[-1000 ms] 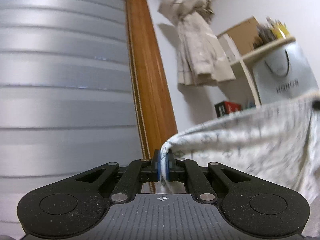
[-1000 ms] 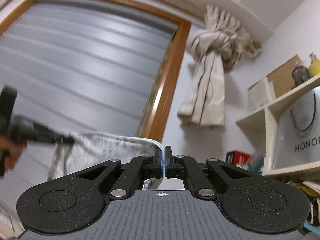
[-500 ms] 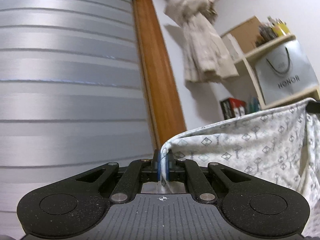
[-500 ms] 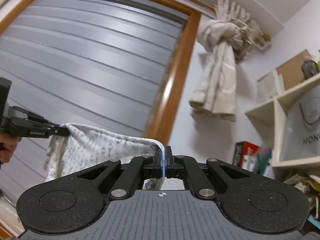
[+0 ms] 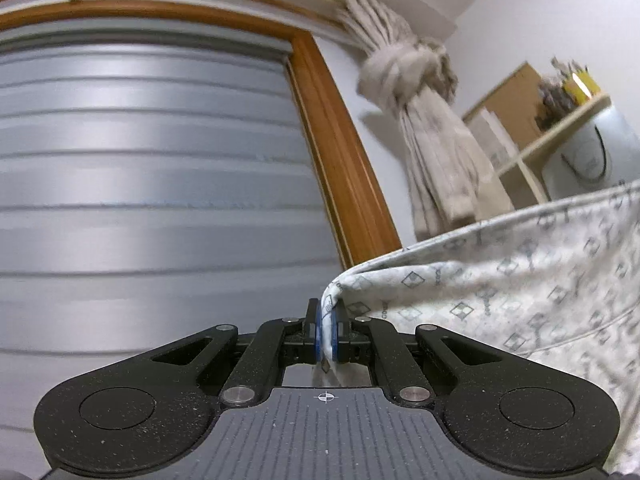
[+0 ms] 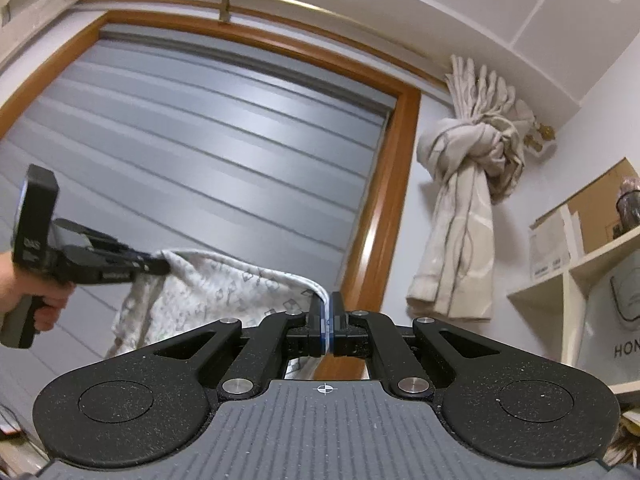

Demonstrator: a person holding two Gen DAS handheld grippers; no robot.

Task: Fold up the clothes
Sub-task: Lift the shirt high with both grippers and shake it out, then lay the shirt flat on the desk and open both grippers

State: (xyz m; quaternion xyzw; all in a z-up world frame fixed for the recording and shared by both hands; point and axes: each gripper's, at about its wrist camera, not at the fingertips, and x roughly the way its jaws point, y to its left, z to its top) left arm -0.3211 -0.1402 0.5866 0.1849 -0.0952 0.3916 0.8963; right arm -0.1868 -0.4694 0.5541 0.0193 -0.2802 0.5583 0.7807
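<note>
A white garment with a grey diamond print (image 5: 500, 292) hangs stretched in the air between my two grippers. My left gripper (image 5: 327, 332) is shut on one corner of its top edge, and the cloth runs off to the right. In the right wrist view my right gripper (image 6: 327, 326) is shut on the other corner of the garment (image 6: 224, 296). The left gripper (image 6: 160, 266) shows there too, at the left, held in a person's hand (image 6: 24, 300). The lower part of the garment is hidden behind the gripper bodies.
A grey slatted blind (image 6: 208, 160) in a wooden frame (image 6: 396, 200) fills the background. A knotted beige curtain (image 6: 468, 208) hangs to its right. White shelves (image 6: 560, 280) with a cardboard box and a white shopping bag (image 5: 592, 156) stand at the far right.
Both grippers have risen and tilted upward with the garment held taut between them. The window's top frame, the curtain rod and the ceiling now show in both views.
</note>
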